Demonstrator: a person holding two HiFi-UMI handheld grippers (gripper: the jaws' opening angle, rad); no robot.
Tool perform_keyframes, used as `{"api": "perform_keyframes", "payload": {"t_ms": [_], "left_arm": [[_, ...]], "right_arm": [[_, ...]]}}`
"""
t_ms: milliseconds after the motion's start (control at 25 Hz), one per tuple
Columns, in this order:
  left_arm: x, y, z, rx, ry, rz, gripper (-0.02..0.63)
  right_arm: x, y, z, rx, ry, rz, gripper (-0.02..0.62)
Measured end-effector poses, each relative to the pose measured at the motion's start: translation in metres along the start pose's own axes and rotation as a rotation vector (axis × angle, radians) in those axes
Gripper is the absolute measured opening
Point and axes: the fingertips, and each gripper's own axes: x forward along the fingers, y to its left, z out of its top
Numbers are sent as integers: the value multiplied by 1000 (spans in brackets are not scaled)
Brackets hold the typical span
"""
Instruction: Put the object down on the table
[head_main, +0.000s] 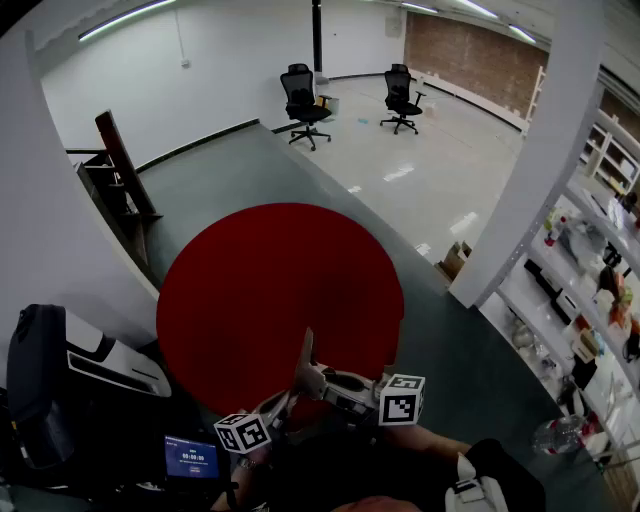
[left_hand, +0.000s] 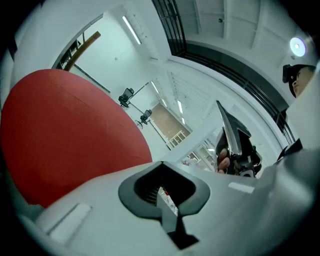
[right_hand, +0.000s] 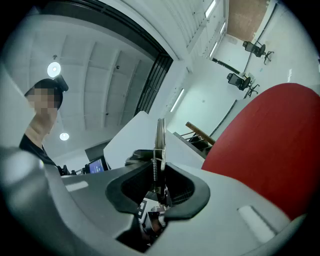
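- Gripping a thin silver metal tool (right_hand: 160, 145) with a small coil spring, the right gripper (right_hand: 159, 192) has its jaws clenched on the tool's lower part; the right gripper view shows the tool edge-on and upright.
- Only the head view places the tool (head_main: 305, 352) in the room: it stands up from the right gripper (head_main: 320, 382) over the near edge of the round red table (head_main: 260, 270), held clear of the top.
- The left gripper view shows the tool (left_hand: 230, 132) from the side as a long tapering strip. Fingers of a hand (left_hand: 221, 161) wrap the dark part beneath it, which the right gripper view does not show.
- The left gripper (left_hand: 162, 192) has its jaws pressed together with nothing between them. In the head view it (head_main: 272, 408) sits just left of the right one.
- A small blue-lit screen (head_main: 191, 457) shows in the head view and in the right gripper view (right_hand: 95, 166).
- Two black office chairs (head_main: 303, 100) stand far behind the table.
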Motion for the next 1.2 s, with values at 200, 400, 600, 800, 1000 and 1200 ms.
{"api": "perform_keyframes", "payload": {"t_ms": [200, 400, 600, 800, 1000, 1200], "left_arm": [[11, -12, -19, 2, 9, 9, 15], [19, -22, -29, 0, 12, 17, 15], [19, -28, -34, 1, 3, 25, 15], [14, -30, -37, -4, -8, 28, 15], [5, -29, -37, -4, -15, 19, 15], [-16, -19, -38, -17, -16, 13, 15]], "right_arm": [[-23, -3, 1, 12, 10, -5, 87], [-39, -3, 6, 19, 5, -1, 87], [-48, 1, 7, 21, -2, 19, 87], [-53, 4, 9, 58, -44, 45, 87], [-52, 4, 3, 103, -62, 35, 87], [-45, 6, -8, 122, -73, 8, 87]]}}
